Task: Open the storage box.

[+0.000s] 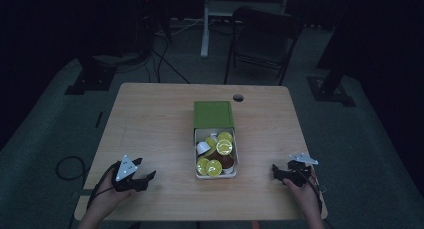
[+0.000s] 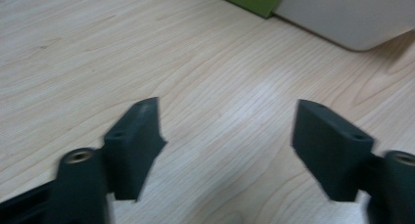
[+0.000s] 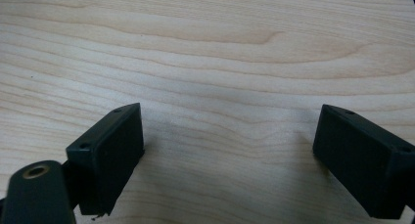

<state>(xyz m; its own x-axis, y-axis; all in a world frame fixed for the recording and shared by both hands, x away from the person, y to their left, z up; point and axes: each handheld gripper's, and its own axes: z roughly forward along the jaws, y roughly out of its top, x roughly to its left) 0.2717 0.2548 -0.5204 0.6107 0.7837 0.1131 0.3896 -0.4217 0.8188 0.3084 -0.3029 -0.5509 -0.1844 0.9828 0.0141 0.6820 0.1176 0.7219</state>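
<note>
Lying between both wide-open, empty hand-held grippers (image 1: 145, 175) (image 1: 276, 170), well apart: the capsule box (image 1: 215, 175).

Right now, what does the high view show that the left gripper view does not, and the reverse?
High view: the box open, holding yellow-lidded cups; a chair; the right gripper.

Left gripper view: close wood grain between the left gripper's open, empty jaws.

Shared: the table, the box's white wall and green lid.
</note>
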